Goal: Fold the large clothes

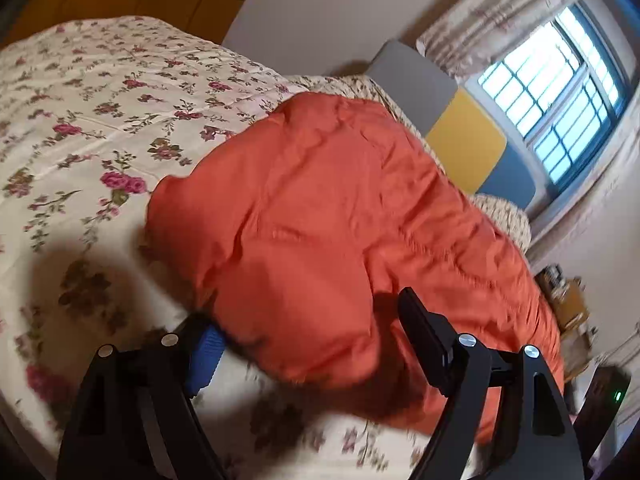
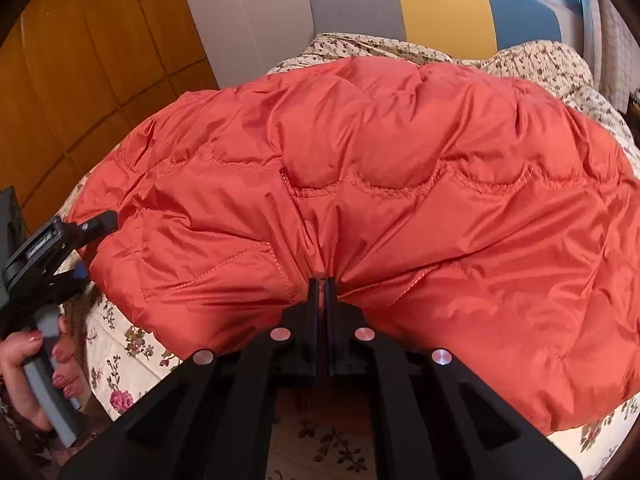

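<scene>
An orange quilted puffer jacket (image 1: 320, 200) (image 2: 380, 168) lies bunched on a floral bedspread (image 1: 100, 112) (image 2: 132, 344). In the left wrist view my left gripper (image 1: 304, 308) stands open astride the jacket's near edge. Its blue-padded finger is at the hem on the left, and its other finger lies over the fabric. The right wrist view shows this left gripper (image 2: 96, 244) at the jacket's left end, held by a person's hand (image 2: 32, 368). My right gripper (image 2: 322, 280) is shut on a pinch of the jacket's near edge, with the fabric puckered around its tips.
A grey, yellow and blue headboard (image 2: 440, 12) with floral pillows (image 2: 540, 60) stands at the bed's far end. A window (image 1: 560, 92) with curtains is beyond it, a wooden wardrobe (image 2: 80, 80) on the left, and a cluttered stand (image 1: 568, 300) beside the bed.
</scene>
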### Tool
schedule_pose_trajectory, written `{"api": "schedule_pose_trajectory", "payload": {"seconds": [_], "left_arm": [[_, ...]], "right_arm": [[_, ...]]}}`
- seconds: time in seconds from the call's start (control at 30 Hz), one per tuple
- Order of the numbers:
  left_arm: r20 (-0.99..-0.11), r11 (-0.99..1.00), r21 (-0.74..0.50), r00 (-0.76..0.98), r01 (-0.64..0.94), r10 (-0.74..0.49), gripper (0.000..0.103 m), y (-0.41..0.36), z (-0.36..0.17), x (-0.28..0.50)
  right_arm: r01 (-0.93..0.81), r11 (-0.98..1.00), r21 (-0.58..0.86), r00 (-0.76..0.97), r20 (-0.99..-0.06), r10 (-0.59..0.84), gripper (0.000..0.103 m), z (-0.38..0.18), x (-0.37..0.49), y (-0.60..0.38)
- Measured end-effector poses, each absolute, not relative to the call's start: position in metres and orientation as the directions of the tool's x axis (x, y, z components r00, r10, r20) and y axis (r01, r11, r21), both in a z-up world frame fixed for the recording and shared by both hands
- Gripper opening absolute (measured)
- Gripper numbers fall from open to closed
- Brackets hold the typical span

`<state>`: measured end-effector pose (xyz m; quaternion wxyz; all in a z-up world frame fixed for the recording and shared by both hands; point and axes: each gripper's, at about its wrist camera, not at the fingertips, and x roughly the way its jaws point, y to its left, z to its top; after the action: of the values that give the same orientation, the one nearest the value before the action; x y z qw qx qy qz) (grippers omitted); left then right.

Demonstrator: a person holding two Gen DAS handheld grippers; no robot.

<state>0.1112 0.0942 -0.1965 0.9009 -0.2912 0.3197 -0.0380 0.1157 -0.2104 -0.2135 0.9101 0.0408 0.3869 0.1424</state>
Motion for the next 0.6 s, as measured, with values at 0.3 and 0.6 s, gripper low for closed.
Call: {"api": "schedule_pose_trajectory", "payload": {"seconds": [0.3, 0.6], "left_arm": [[-0.497, 0.688, -0.705, 0.813, -0.175, -0.303, 0.046, 0.107, -0.204, 0.129], [-0.389, 0.739, -0.670, 0.883, -0.075, -0.263, 0.021, 0.089, -0.154, 0.103]], "right_arm": [[-0.212, 0.956, 0.201, 0.658, -0.694, 0.292, 0.001, -0.209, 0.114, -0.217], [-0.197, 0.960, 0.200, 0.654, -0.702, 0.281, 0.001, -0.210, 0.117, -0.218]]}}
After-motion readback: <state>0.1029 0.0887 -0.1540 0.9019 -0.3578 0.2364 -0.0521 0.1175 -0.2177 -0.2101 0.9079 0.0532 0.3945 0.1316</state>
